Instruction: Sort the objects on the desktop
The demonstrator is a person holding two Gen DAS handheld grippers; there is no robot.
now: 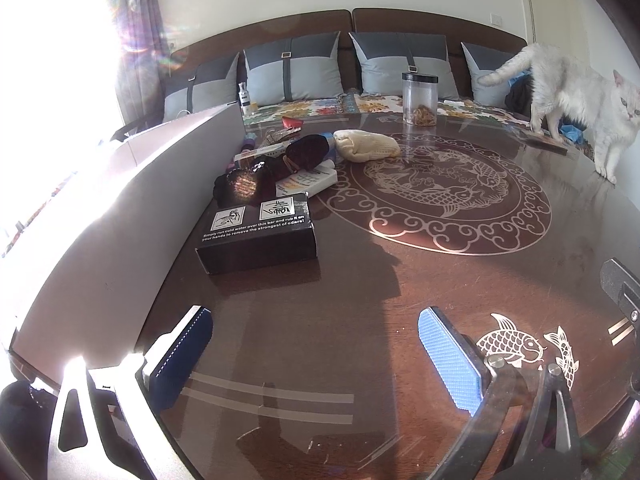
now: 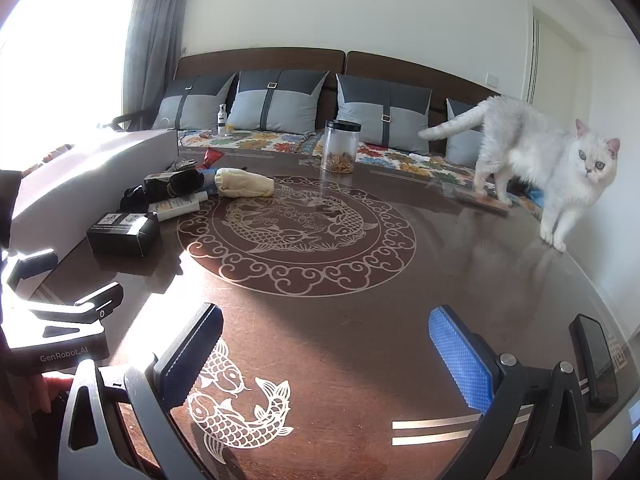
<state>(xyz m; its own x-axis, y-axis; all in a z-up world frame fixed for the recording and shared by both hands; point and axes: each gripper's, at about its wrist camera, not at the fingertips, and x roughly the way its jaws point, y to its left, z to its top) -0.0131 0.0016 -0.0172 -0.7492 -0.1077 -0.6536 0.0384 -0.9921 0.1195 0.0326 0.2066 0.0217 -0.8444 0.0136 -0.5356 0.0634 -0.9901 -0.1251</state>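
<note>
Both tools angled down over the bench (image 2: 360, 320), left tool (image 1: 316, 356) and right tool (image 2: 326, 356) spread wide, empty. One black box (image 1: 258, 236), one jar (image 2: 341, 146), one cat (image 2: 552, 168).

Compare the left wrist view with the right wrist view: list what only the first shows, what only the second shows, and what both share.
Only the left wrist view lets you read the print on the black box and shows the left gripper from behind, jaws open.

Only the right wrist view shows the dark phone lying at the table's right edge, the "GenRobot.AI" label on the other gripper's body, and the right gripper, open.

Both show the brown table with its fish medallion, the white cat, the clear jar, the cream knitted item and the white box.
</note>
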